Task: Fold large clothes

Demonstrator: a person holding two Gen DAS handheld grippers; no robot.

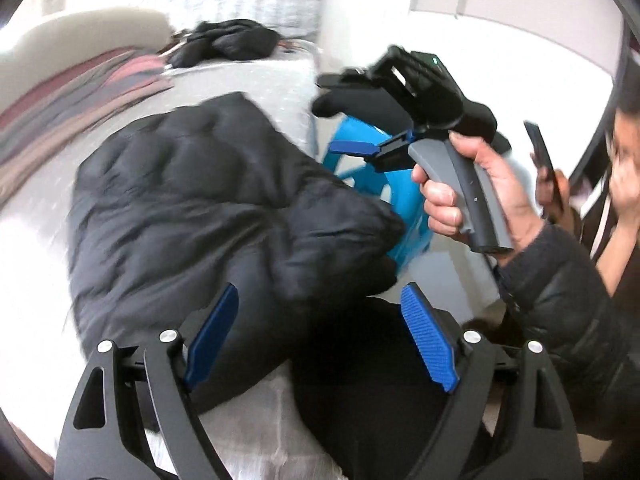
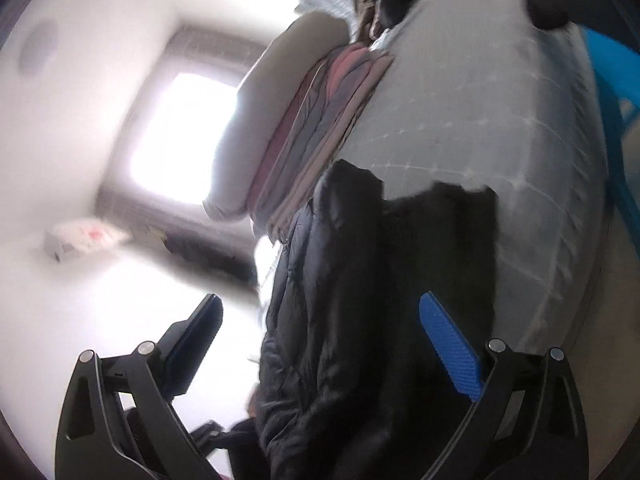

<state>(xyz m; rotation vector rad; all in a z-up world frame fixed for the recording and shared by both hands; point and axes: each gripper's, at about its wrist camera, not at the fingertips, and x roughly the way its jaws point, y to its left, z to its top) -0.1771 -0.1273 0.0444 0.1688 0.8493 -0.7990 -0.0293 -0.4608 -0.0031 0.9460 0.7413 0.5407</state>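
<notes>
A black puffer jacket [image 1: 208, 208] lies bunched on the grey bed [image 1: 280, 76]. My left gripper [image 1: 320, 332] is open just above the jacket's near edge and holds nothing. My right gripper [image 1: 360, 148] is seen in the left wrist view, held up in the air to the right of the jacket over a blue chair; its blue pad shows. In the right wrist view, tilted and blurred, the right gripper [image 2: 320, 344] is open and empty, with the jacket [image 2: 344, 312] ahead of it on the bed [image 2: 500, 120].
A blue plastic chair [image 1: 360, 176] stands beside the bed. A second dark garment [image 1: 228, 42] lies at the far end. Striped folded bedding [image 1: 80, 96] and a white pillow [image 1: 72, 32] lie at the left. A person holding a phone [image 1: 540, 152] sits at the right. A bright window [image 2: 180, 136] glares.
</notes>
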